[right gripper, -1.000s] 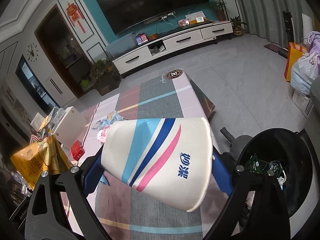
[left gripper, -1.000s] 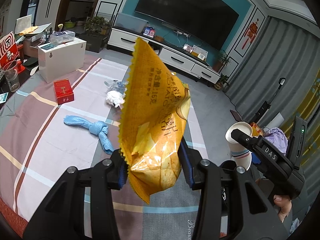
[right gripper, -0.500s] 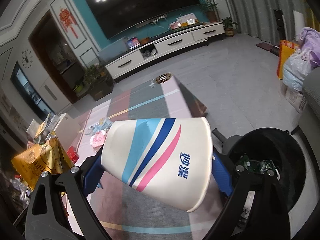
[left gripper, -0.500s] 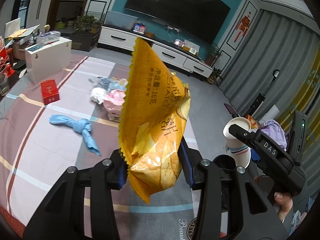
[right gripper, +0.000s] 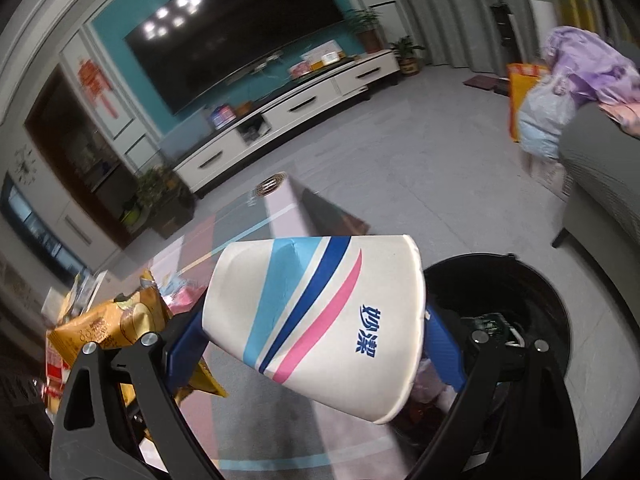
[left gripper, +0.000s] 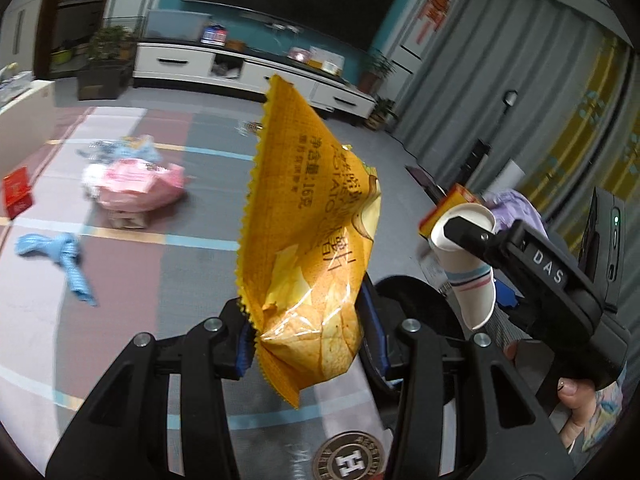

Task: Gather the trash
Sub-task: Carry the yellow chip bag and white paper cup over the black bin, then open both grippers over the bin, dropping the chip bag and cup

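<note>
My left gripper [left gripper: 310, 336] is shut on a yellow chip bag [left gripper: 308, 240] that stands upright between its blue pads. My right gripper [right gripper: 316, 336] is shut on a white paper cup [right gripper: 320, 316] with blue and pink stripes, lying sideways with its rim to the right. The cup [left gripper: 468, 256] and the right gripper also show at the right of the left wrist view. A round black trash bin [right gripper: 532, 288] with litter inside sits just beyond the cup, beside the table corner. The chip bag [right gripper: 108, 328] appears at the lower left of the right wrist view.
On the striped tablecloth [left gripper: 120, 272] lie a pink wrapper pile [left gripper: 136, 192], a blue knotted rag [left gripper: 56, 252] and a red box [left gripper: 18, 192]. Beyond stand a TV cabinet [right gripper: 288, 116], a grey sofa [right gripper: 600, 168] and bags [right gripper: 560, 92] on the floor.
Both grippers have swung right with the chip bag and the cup still held. The table litter has slid left in view, and the black bin has come closer under the cup.
</note>
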